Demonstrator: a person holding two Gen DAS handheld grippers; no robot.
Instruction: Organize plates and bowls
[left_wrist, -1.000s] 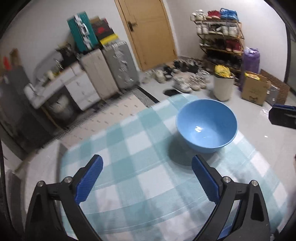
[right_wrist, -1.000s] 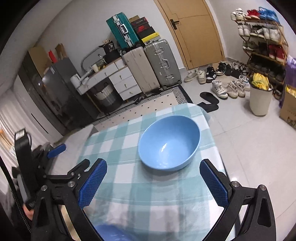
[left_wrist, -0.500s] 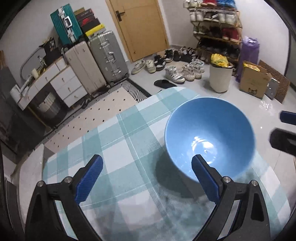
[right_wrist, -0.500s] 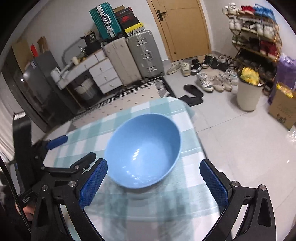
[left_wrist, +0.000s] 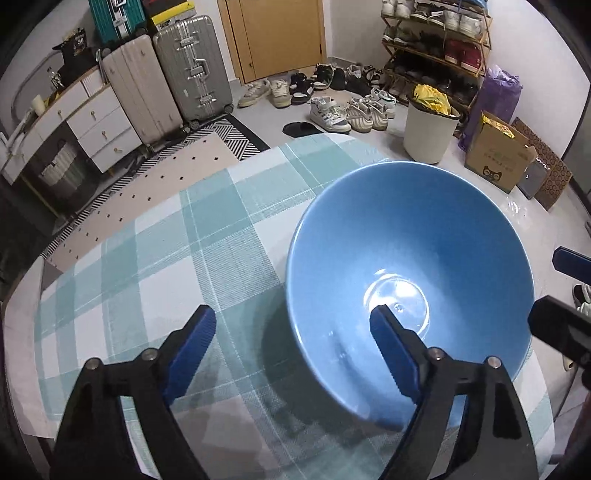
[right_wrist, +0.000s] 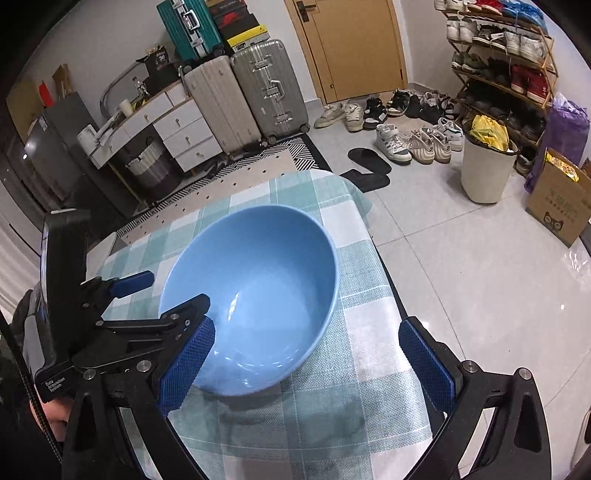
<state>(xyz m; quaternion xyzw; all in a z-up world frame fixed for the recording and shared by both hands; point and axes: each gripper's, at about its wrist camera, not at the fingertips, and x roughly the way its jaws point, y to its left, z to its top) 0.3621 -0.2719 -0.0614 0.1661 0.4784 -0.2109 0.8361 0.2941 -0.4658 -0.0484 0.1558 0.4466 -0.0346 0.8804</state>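
Blue bowl (left_wrist: 406, 258) sitting on the checked bench (left_wrist: 155, 266), left gripper (left_wrist: 293, 345) straddling its rim, jaws apart, right gripper (right_wrist: 306, 365) hovering beside it, jaws apart

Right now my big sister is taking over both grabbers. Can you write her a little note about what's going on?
Left gripper: open, holding nothing. One finger reaches over the near rim into the blue bowl, the other finger is outside it, so the rim sits between them.
Right gripper: open, holding nothing, hovering just in front of the bowl.
The bowl stands upright and empty on the checked tablecloth, near the table's right edge.
Done: nothing gripped or moved yet that these views show.
Left: probably close the left gripper on the rim, then lift the bowl. No plates or other bowls are in view.
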